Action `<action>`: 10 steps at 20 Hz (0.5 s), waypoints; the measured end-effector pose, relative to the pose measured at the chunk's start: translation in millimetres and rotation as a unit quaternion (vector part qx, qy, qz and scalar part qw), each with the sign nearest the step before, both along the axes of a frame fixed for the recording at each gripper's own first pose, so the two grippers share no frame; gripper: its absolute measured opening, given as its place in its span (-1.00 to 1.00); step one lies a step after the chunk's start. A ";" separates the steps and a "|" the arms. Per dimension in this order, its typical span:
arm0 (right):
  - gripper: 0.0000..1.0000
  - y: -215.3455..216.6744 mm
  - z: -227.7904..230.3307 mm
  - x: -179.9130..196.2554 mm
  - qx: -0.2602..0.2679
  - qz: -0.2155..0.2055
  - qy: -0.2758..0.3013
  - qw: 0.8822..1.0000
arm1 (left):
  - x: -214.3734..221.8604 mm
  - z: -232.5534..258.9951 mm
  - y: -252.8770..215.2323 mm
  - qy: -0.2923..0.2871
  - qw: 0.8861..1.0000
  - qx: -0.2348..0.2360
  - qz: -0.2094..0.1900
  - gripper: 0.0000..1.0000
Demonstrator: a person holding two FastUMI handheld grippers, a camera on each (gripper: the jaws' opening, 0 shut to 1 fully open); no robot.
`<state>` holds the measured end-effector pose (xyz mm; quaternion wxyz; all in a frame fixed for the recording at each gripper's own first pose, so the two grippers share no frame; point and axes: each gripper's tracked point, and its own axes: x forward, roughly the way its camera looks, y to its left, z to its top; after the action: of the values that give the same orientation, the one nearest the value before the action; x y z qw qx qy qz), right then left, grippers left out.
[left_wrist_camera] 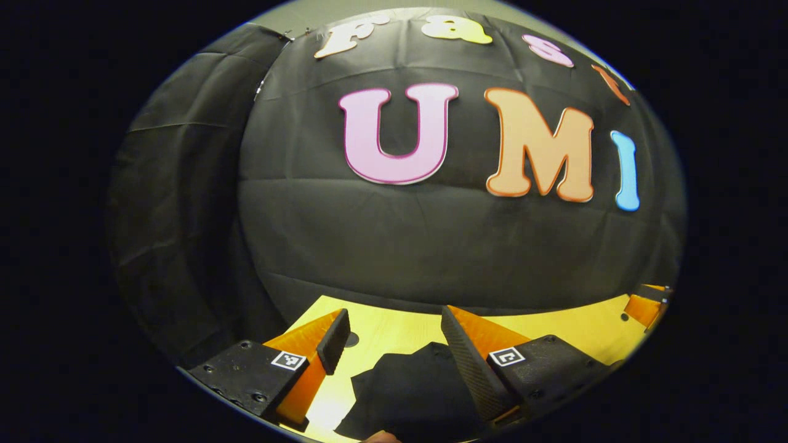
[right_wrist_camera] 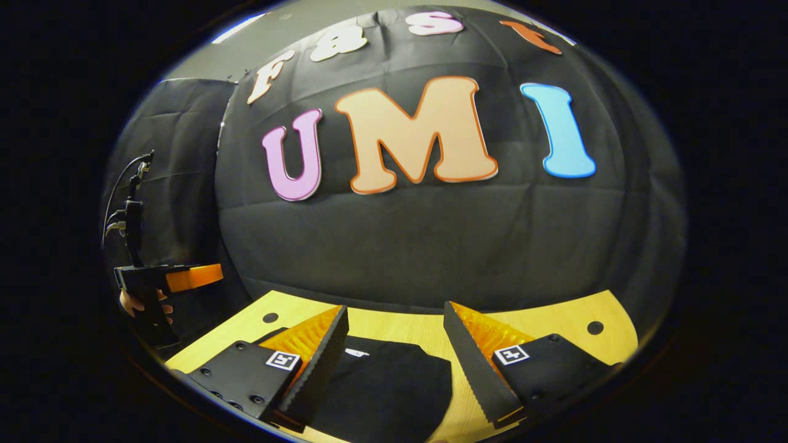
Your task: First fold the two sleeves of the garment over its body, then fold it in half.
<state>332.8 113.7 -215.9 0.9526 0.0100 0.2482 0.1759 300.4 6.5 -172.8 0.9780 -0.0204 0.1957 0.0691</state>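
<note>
Booth wall of black cloth (left_wrist_camera: 431, 246) occupies the upper and middle part of both views. Below it, across the lower part of each frame, lies the yellow wooden table (right_wrist_camera: 554, 332), with small dark holes near its far corners. On the table rests the black garment (right_wrist_camera: 381, 387), seen at lower centre of the right gripper view with a small white tag near its far edge; in the left gripper view its dark cloth (left_wrist_camera: 412, 394) lies at the bottom centre, with an irregular outline against the wood. Left gripper (left_wrist_camera: 394, 344): jaws spread wide, nothing between them, raised above the garment and not touching it. Right gripper (right_wrist_camera: 394, 351): likewise agape and empty, poised over the cloth. At the left edge of the right gripper view the other gripper (right_wrist_camera: 166, 280) appears farther off, held in a person's hand (right_wrist_camera: 144, 304), with cables rising above it. Judged from this arrangement, no fold is in hand yet, and the sleeves cannot be told apart from the body in the dark cloth. To begin well, each tool should descend to a sleeve's outer end, pinch a single layer only, lift just enough to clear the table, and carry it inward so that it lies flat across the body without dragging the whole garment.
</note>
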 end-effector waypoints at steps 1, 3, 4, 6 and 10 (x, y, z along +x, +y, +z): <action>0.89 2.2 12.5 -10.7 0.001 0.002 -0.007 1.000 | -7.6 18.9 2.0 -0.022 1.000 0.002 -0.001 0.84; 0.89 6.8 38.9 -34.8 0.002 0.003 -0.031 1.000 | -27.8 47.1 5.2 -0.048 0.999 0.009 -0.007 0.90; 0.97 6.3 51.4 -48.9 0.000 0.002 -0.041 0.999 | -41.3 58.0 7.8 -0.055 0.998 0.012 -0.010 0.82; 0.89 10.8 69.8 -80.0 0.000 0.002 -0.060 0.998 | -75.4 78.5 10.6 -0.066 0.998 0.012 -0.013 0.89; 0.96 8.4 97.3 -158.9 -0.010 0.001 -0.082 0.997 | -148.9 112.0 12.3 -0.088 0.996 0.013 -0.020 0.82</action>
<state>173.9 122.1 -118.7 0.9696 -0.0142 0.1712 0.1744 151.5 18.7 -60.8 0.9928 -0.0101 0.1085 0.0498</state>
